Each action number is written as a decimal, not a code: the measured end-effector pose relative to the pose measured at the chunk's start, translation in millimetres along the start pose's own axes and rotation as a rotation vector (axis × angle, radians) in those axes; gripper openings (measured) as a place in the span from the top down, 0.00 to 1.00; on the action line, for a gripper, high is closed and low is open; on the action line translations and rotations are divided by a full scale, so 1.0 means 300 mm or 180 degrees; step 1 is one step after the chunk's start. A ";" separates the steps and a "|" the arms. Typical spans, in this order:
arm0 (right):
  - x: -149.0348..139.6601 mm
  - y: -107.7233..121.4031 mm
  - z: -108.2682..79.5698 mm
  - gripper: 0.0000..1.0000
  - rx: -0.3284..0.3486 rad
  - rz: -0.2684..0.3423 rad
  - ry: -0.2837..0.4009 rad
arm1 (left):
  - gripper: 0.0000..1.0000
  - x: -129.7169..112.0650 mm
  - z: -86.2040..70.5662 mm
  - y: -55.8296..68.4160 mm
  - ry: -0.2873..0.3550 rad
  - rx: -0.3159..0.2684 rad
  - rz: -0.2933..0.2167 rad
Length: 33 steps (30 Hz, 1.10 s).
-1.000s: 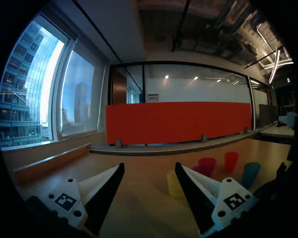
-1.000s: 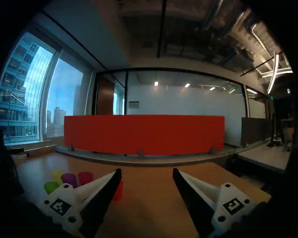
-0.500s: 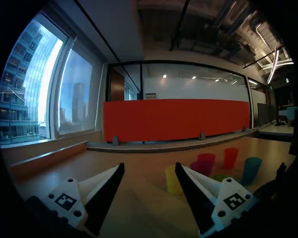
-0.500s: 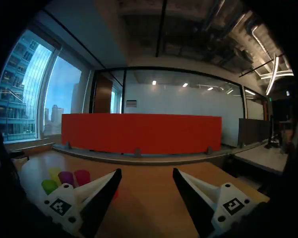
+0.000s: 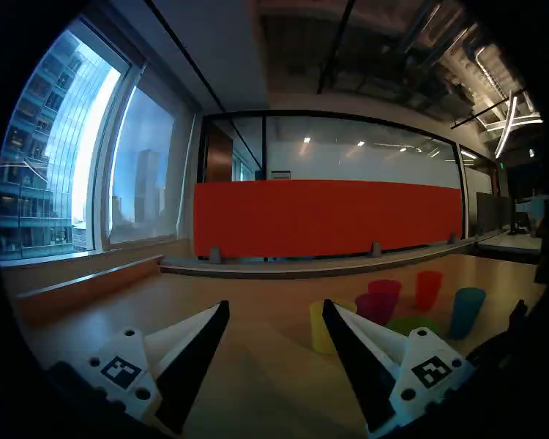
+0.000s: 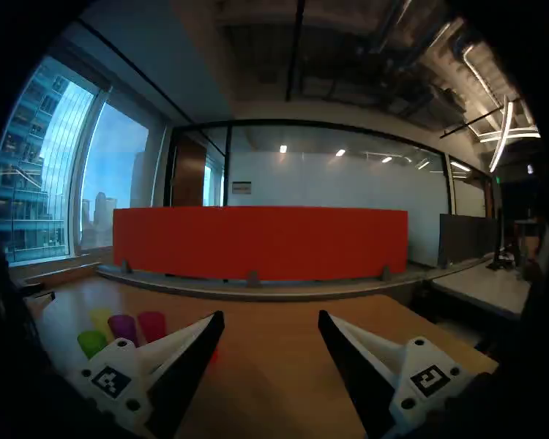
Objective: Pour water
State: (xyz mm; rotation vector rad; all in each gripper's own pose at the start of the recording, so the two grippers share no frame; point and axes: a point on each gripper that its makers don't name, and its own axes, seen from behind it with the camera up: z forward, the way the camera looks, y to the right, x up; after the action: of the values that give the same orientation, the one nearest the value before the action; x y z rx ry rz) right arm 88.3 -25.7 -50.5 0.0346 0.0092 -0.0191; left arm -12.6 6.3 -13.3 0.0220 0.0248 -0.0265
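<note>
1. My left tool (image 5: 274,305) and right tool (image 6: 271,314) both stand wide open, holding nothing.
2. On the worktop (image 5: 260,380), the yellow cup (image 5: 318,333) stands nearest, by my left tool's right finger, with the teal cup (image 5: 467,311) farther right.
3. I judge these cups light, stiff and easily tipped. Grip mid-wall, gently.

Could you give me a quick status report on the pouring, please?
Left claw open, right claw open, both empty. Coloured cups upright on table, untouched. Nothing blocking.
</note>
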 end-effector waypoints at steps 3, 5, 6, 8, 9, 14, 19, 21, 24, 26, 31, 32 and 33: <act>0.004 -0.005 -0.001 0.00 0.0007 -0.0021 -0.0001 | 0.06 -0.008 0.000 -0.003 -0.0014 0.0005 -0.0007; 0.008 -0.009 -0.001 0.00 0.0009 -0.0027 0.0001 | 0.06 -0.015 0.002 -0.004 -0.0031 0.0001 -0.0016; 0.008 -0.011 0.000 0.00 0.0010 -0.0026 0.0003 | 0.06 -0.016 0.002 -0.004 -0.0032 -0.0002 -0.0020; 0.008 -0.014 0.001 0.00 0.0013 -0.0023 0.0009 | 0.06 -0.015 0.003 -0.005 -0.0033 -0.0008 -0.0028; 0.007 -0.015 0.002 0.00 0.0016 -0.0023 0.0008 | 0.06 -0.017 0.003 -0.005 -0.0038 -0.0008 -0.0028; 0.006 -0.023 0.005 0.00 0.0029 -0.0032 0.0002 | 0.06 -0.036 0.009 -0.006 -0.0086 -0.0009 -0.0024; 0.007 -0.027 0.006 0.00 0.0033 -0.0034 0.0004 | 0.06 -0.038 0.010 -0.007 -0.0111 -0.0001 -0.0023; 0.007 -0.028 0.007 0.00 0.0040 -0.0028 0.0004 | 0.06 -0.038 0.010 -0.006 -0.0111 -0.0009 -0.0023; 0.008 -0.030 0.007 0.00 0.0050 -0.0018 0.0006 | 0.06 -0.038 0.009 -0.003 -0.0112 -0.0019 -0.0023; 0.010 -0.032 0.008 0.00 0.0057 -0.0014 0.0014 | 0.06 -0.038 0.009 -0.003 -0.0112 -0.0019 -0.0023; 0.018 -0.031 0.005 0.00 0.0073 -0.0026 0.0046 | 0.06 -0.039 0.011 -0.003 -0.0121 -0.0023 -0.0019; 0.020 -0.030 0.003 0.00 0.0074 -0.0030 0.0052 | 0.06 -0.039 0.012 -0.003 -0.0122 -0.0024 -0.0018; 0.022 -0.028 0.001 0.00 0.0074 -0.0039 0.0059 | 0.06 -0.039 0.011 -0.003 -0.0122 -0.0024 -0.0018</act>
State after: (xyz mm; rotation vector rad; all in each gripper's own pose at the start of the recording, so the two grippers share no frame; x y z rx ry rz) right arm 94.6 -34.3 -50.5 0.0578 0.0276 -0.0312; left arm -24.3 5.5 -9.6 0.0138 -0.0133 -0.0325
